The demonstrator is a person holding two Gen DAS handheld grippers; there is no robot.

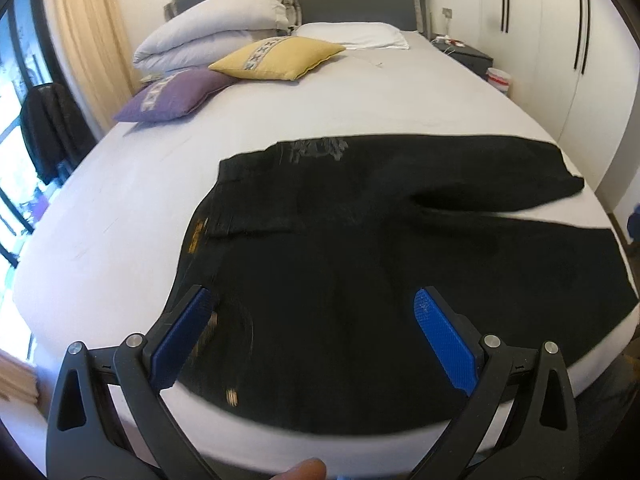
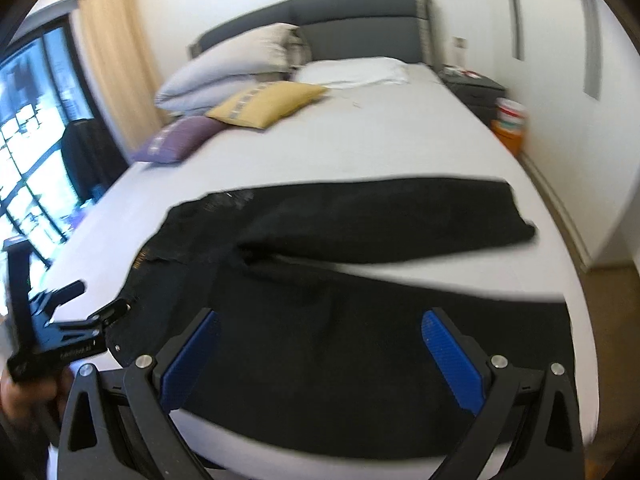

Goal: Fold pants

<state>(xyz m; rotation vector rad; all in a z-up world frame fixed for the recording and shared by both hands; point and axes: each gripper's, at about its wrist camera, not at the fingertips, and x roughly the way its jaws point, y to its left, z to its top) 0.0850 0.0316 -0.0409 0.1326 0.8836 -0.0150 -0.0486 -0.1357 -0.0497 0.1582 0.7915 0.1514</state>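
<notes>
Black pants [image 1: 340, 232] lie spread flat across the foot of a bed with a white sheet [image 1: 280, 112], waistband at the left, both legs running right and parted in a V. My left gripper [image 1: 316, 300] is open and empty, hovering over the near waist area. In the right wrist view the pants [image 2: 320, 304] lie the same way. My right gripper [image 2: 320, 320] is open and empty above the near leg. The left gripper [image 2: 80, 324] shows at the left by the waistband corner.
A yellow cushion [image 1: 276, 58], a purple cushion [image 1: 172, 94], a folded duvet [image 1: 212, 36] and a white pillow [image 1: 352, 36] lie at the head of the bed. A nightstand [image 1: 466, 54] and a bucket [image 2: 510, 120] stand at the right. A window [image 2: 32, 140] is left.
</notes>
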